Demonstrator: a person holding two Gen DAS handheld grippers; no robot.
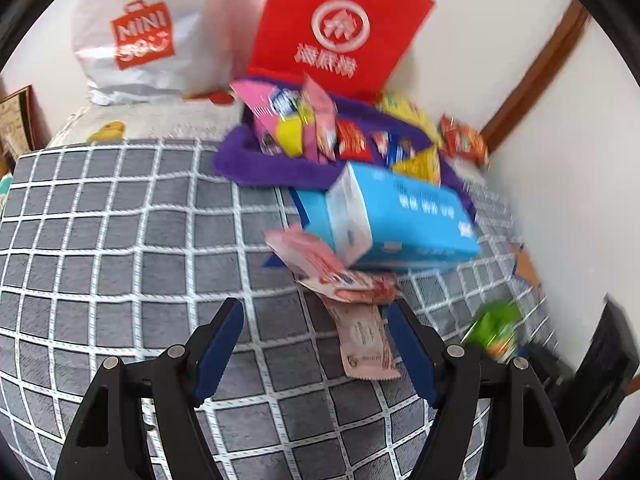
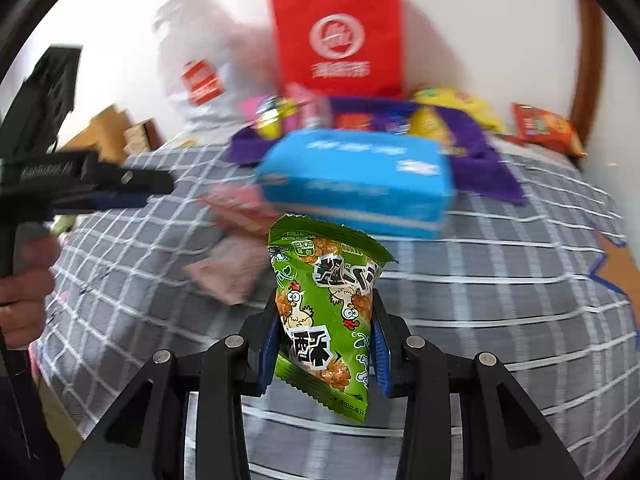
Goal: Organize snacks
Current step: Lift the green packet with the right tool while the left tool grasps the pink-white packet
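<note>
My right gripper (image 2: 325, 308) is shut on a green snack packet (image 2: 324, 304) with cartoon chickens, held above the checked cloth; the same green packet (image 1: 494, 330) is a blur at the lower right of the left wrist view. My left gripper (image 1: 316, 312) stands open over the cloth, its blue pads (image 1: 218, 350) apart, with a pink wrapper (image 1: 366, 342) lying just ahead of its right finger. More pink packets (image 1: 320, 264) lie under the end of a blue box (image 1: 392, 220). Behind it a purple tray (image 1: 256, 162) holds several mixed snack packets (image 1: 304, 124).
A red bag (image 1: 340, 32) and a white shopping bag (image 1: 140, 36) lean on the wall at the back. Yellow packets (image 2: 460, 110) and an orange-red packet (image 2: 548, 128) lie beside the tray. The grey checked cloth (image 1: 120, 240) is bare at left. A hand (image 2: 24, 280) holds the left gripper.
</note>
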